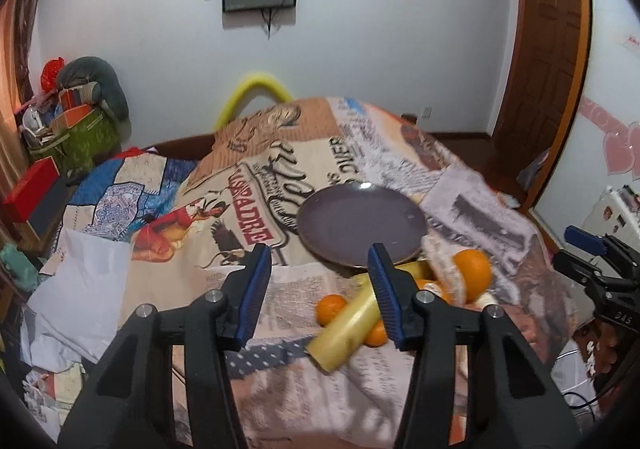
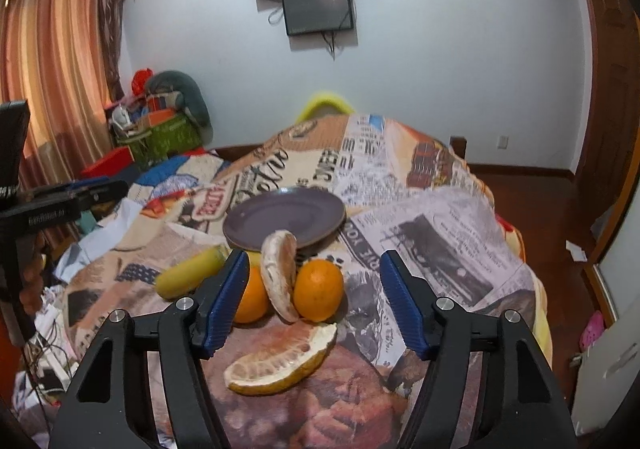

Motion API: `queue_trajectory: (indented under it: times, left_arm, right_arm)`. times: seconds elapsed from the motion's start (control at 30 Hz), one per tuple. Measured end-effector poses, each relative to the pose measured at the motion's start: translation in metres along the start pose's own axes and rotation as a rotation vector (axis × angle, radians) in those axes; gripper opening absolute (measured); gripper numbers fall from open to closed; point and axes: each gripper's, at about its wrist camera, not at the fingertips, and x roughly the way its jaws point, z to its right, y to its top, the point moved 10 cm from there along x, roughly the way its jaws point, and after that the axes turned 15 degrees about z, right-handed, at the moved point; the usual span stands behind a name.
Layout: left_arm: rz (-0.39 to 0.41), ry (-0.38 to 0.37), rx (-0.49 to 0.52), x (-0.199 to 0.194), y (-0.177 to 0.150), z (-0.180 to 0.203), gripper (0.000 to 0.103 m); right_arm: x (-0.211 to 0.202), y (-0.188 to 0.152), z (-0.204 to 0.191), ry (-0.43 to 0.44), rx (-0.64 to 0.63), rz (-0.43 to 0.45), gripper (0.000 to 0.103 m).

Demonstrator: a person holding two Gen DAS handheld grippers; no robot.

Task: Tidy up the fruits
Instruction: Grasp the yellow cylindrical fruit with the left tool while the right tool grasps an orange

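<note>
I see the bed under its newsprint cover, with the purple plate at the far middle. Fruits cluster just near it: banana, oranges (peel pieces too). Both left gripper and right gripper have jaws released, grasping nothing.

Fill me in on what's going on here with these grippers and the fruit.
A person holds two grippers over a cloth-covered table, sorting fruit. The purple plate is bare so far. Oranges, a banana and pomelo peel pieces lie loose in front of it. The left gripper hangs near the banana, the right gripper over the oranges and peel. Both are open and hold nothing.
</note>
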Motion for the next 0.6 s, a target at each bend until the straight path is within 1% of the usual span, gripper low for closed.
queue_trajectory:
  times: [0.07, 0.13, 0.23, 0.47, 0.6]
  left_arm:
    - [-0.024, -0.001, 0.012, 0.015, -0.003, -0.007, 0.050]
    - [-0.049, -0.020, 0.007, 0.029, -0.006, -0.012, 0.050]
    - [-0.085, -0.045, 0.026, 0.044, -0.017, -0.010, 0.050]
    - [-0.188, -0.125, 0.043, 0.068, -0.060, 0.013, 0.050]
    - [-0.233, -0.171, 0.030, 0.074, -0.078, 0.029, 0.050]
  right_arm:
    - [0.007, -0.004, 0.002, -0.002, -0.002, -0.021, 0.063]
    - [0.015, -0.009, 0.005, -0.002, -0.005, -0.045, 0.063]
    - [0.027, -0.019, 0.008, 0.000, -0.002, -0.077, 0.063]
    - [0.055, -0.043, 0.010, 0.019, 0.015, -0.160, 0.063]
    - [0.065, -0.053, 0.009, 0.037, 0.025, -0.194, 0.063]
